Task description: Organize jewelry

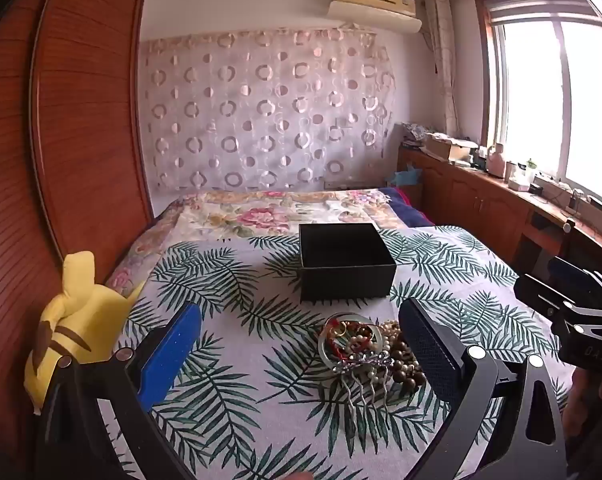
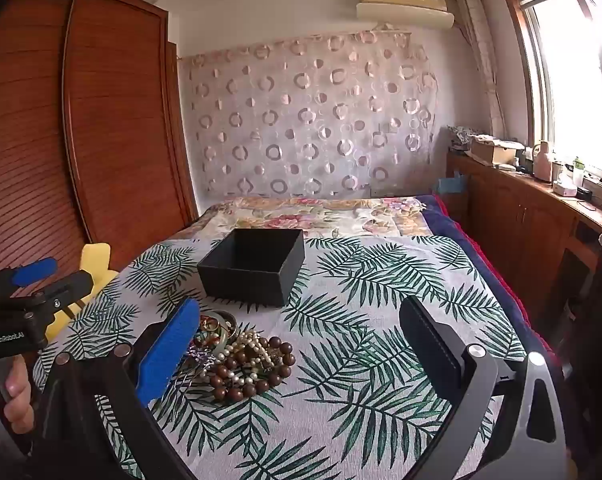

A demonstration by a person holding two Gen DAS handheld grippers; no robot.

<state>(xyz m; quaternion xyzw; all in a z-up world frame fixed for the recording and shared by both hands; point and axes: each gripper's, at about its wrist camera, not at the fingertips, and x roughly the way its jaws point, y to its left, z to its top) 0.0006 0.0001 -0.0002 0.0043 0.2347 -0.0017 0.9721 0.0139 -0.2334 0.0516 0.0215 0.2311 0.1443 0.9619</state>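
Observation:
A pile of jewelry (image 1: pixel 367 350) lies on the leaf-print cloth: a pale bangle, red cord, pearl strand, brown wooden beads and a silver hair comb (image 1: pixel 363 380). An open black box (image 1: pixel 345 260) stands empty behind it. My left gripper (image 1: pixel 301 340) is open, jaws wide, hovering just before the pile. In the right wrist view the pile (image 2: pixel 241 356) sits by the left finger of my open right gripper (image 2: pixel 301 340), with the box (image 2: pixel 255 266) beyond. Each gripper shows at the edge of the other's view.
A yellow plush toy (image 1: pixel 71 328) lies at the bed's left edge by the wooden wardrobe (image 1: pixel 61 140). A floral quilt (image 1: pixel 277 210) covers the far bed. A wooden cabinet (image 2: pixel 541 216) with clutter runs along the right under the window.

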